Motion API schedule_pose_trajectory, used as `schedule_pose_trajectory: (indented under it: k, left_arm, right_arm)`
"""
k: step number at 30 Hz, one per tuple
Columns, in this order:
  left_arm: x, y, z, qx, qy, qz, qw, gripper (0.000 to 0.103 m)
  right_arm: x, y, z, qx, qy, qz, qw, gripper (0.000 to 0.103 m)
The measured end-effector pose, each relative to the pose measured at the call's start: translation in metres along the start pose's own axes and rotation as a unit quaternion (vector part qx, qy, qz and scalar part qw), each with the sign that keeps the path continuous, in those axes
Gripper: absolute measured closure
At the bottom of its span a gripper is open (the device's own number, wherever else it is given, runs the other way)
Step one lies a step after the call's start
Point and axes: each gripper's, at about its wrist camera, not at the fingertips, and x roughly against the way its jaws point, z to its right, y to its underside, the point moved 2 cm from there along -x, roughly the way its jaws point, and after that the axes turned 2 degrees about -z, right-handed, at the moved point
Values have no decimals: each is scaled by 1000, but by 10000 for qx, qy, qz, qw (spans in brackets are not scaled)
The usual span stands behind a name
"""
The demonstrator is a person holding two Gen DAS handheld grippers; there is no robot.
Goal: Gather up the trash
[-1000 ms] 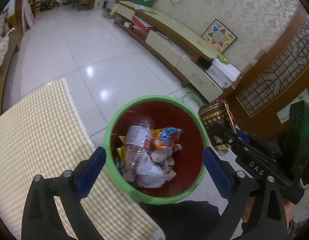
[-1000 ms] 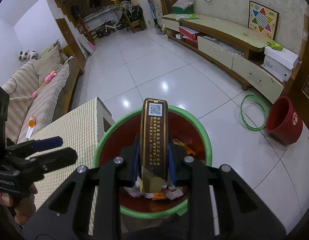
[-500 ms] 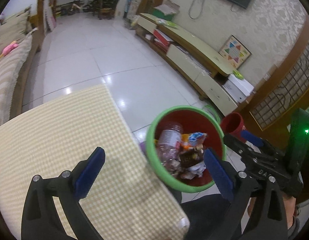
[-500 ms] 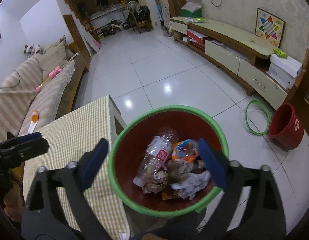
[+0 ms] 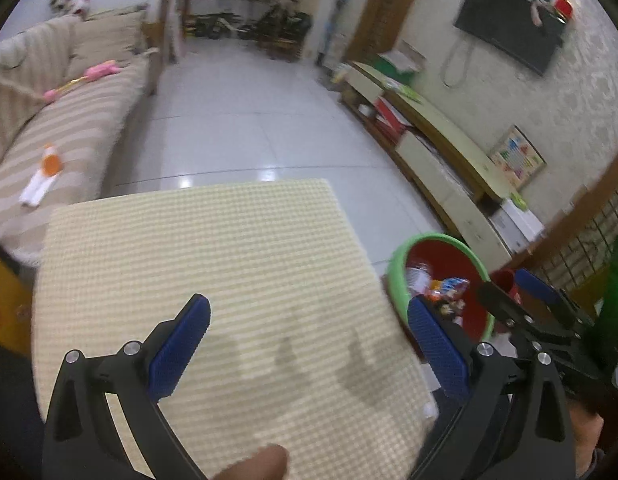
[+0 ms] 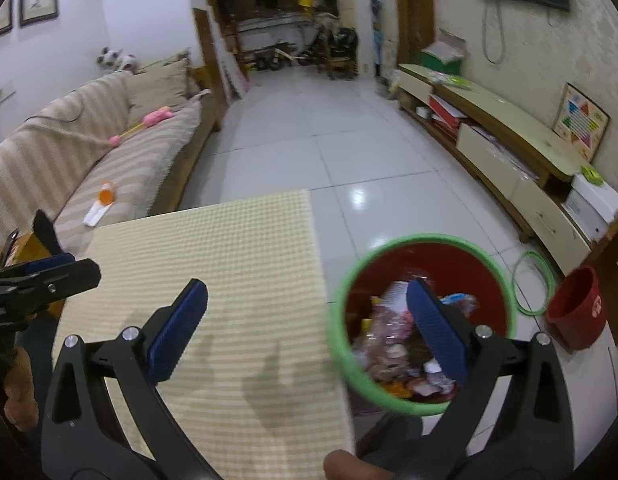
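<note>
A red trash bin with a green rim stands on the floor at the table's right edge, holding a plastic bottle, wrappers and crumpled paper. It also shows in the left wrist view. My left gripper is open and empty above the checked tablecloth. My right gripper is open and empty, spanning the table's right edge and the bin. The right gripper also shows at the right of the left wrist view. The left gripper shows at the left of the right wrist view.
The table carries a yellow checked cloth with nothing on it. A striped sofa stands at the left. A low TV cabinet runs along the right wall. A small red bucket and a green hoop lie on the tiled floor.
My right gripper opened and dropped the dark patterned box into the bin. Both grippers then swung left, from over the bin to over the table.
</note>
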Motion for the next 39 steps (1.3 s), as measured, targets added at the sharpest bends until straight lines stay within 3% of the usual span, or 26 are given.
schedule_pose_trajectory:
  k: [9,16,18,24,35,39]
  left_arm:
    - [46,30,-62,218,-734,465,9960,8]
    - [69,59,-87,300,-1175,950,9881,8]
    - [72,67,-93,341,-1152,977,9879,8]
    - [75,93,-102,324,-1414,953,9848,8]
    - [59,145,-112,351,-1437,1013,9838,8]
    - [56,146,-114,357,-1493,1019,9829,8]
  right_arm:
    - [8,14,-72,379,-348,9,9987,5]
    - [18,33,-108,514,-458,194,9974,5]
    - [19,39,-113,549,-442,260,9972,5]
    - [24,59,-119,540,-289,507,9968,5]
    - [13,91,-111,387,-77,581,9975,5]
    - [14,96,-111,371,-30,691,9969,5]
